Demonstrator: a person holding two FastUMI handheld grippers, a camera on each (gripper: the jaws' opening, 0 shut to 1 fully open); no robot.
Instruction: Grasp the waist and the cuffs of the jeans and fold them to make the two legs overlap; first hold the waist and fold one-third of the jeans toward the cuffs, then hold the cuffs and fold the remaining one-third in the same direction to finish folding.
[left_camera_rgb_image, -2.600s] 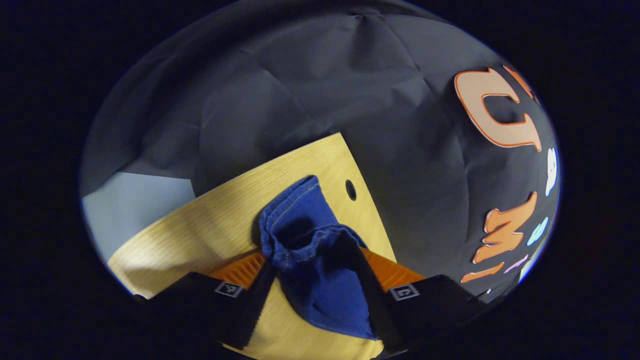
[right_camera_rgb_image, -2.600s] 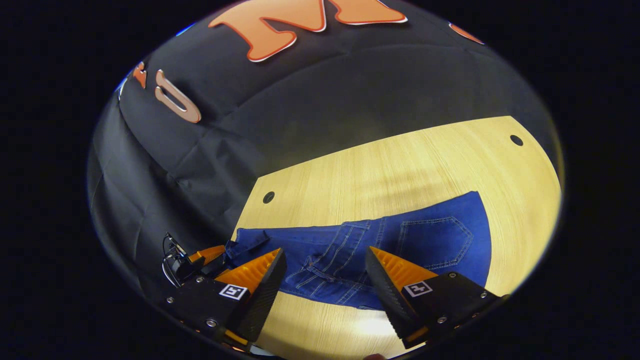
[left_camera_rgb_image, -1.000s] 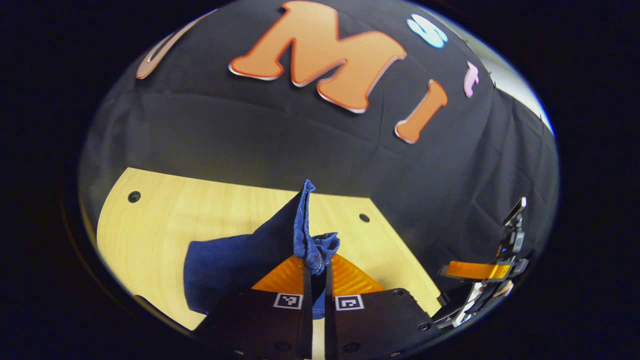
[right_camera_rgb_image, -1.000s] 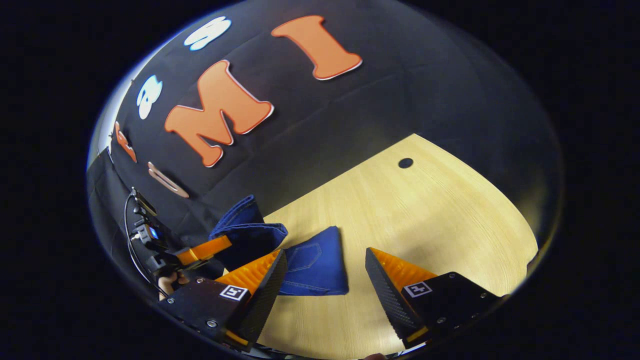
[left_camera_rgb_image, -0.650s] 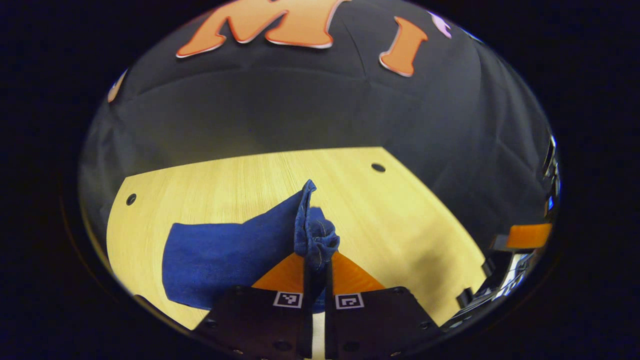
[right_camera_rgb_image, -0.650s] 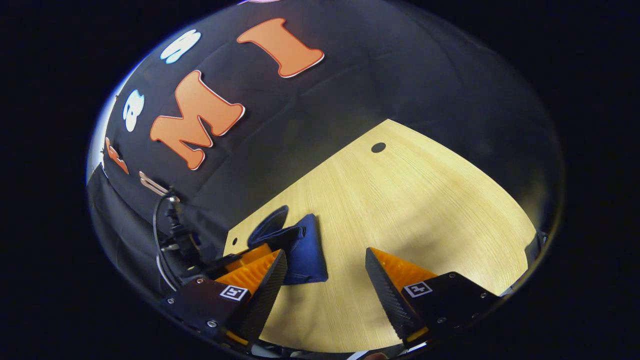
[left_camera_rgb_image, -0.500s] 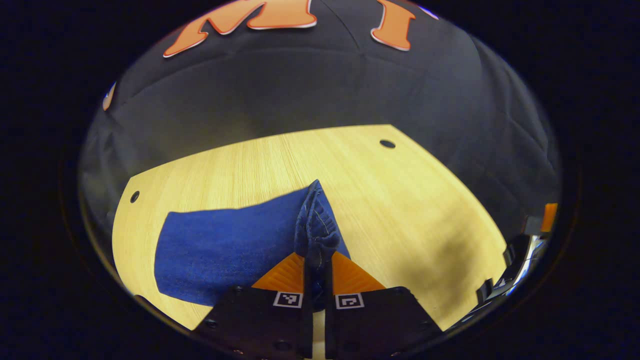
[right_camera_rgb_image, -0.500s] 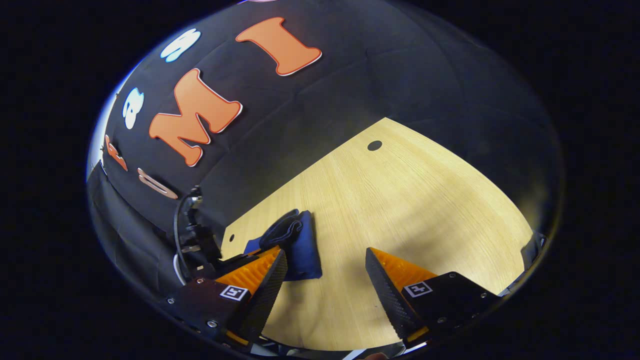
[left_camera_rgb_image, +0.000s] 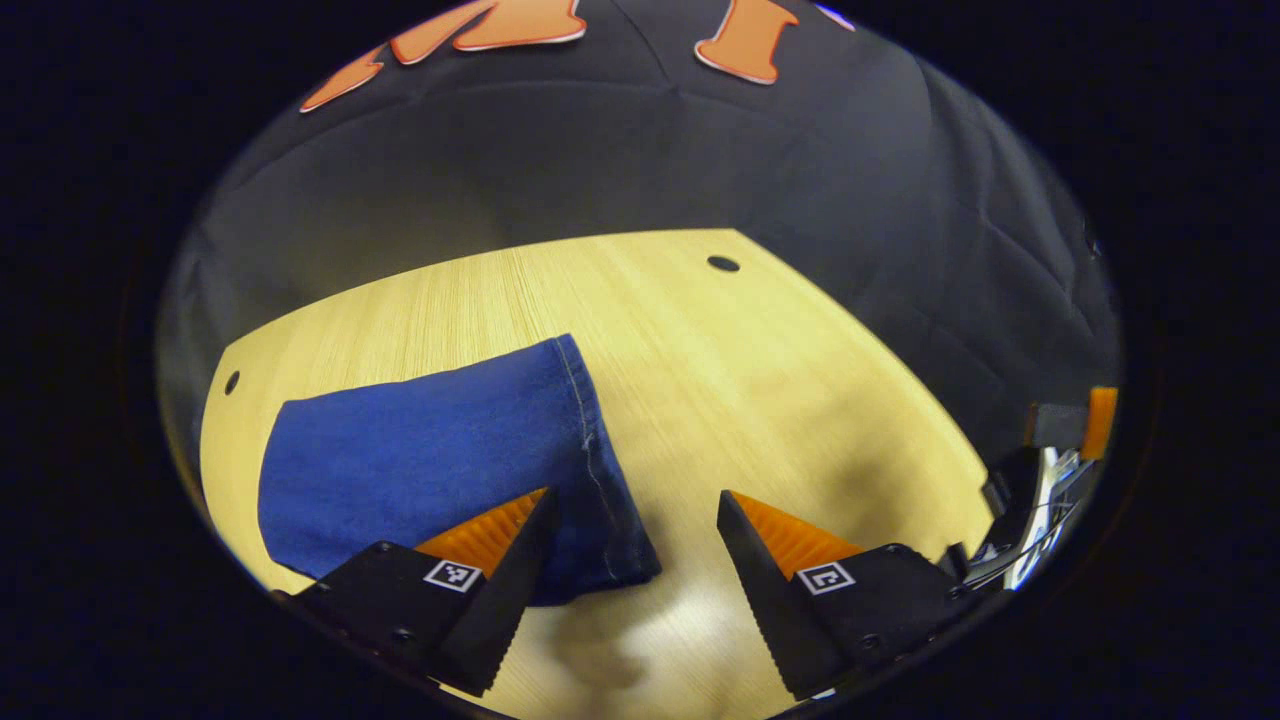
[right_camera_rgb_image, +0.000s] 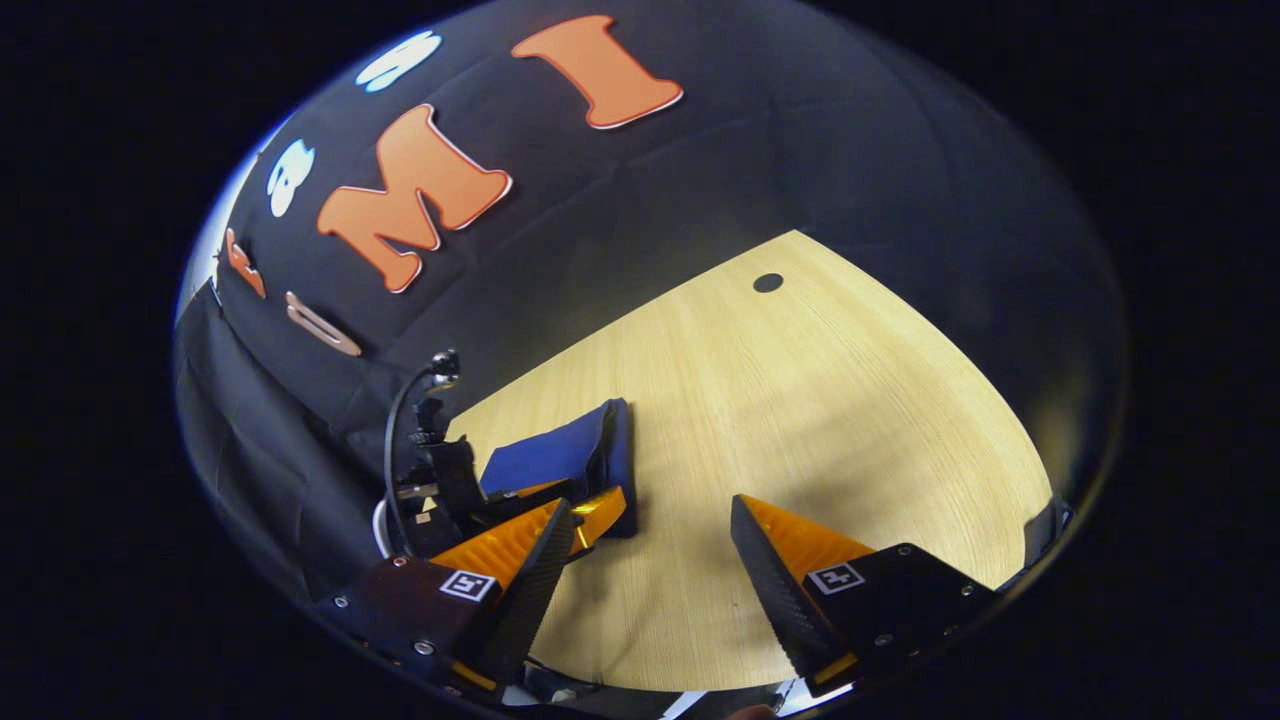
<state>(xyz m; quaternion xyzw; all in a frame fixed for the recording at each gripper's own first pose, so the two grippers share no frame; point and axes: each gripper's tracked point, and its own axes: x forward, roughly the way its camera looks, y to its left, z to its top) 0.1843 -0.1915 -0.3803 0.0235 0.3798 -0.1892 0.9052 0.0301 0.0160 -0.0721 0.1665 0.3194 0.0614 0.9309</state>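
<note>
On the pale wood-grain worktop lie the folded blue denim jeans, a compact flat bundle with a stitched hem edge facing the open worktop. Seen in the left gripper view, the left gripper hovers just over the bundle's near corner, its jaws spread wide apart and holding nothing; one finger overlaps the denim, the other stands over bare wood. Seen in the right gripper view, the right gripper also has its jaws wide apart and empty, over bare worktop beside the jeans, with the left gripper at the bundle's near edge.
</note>
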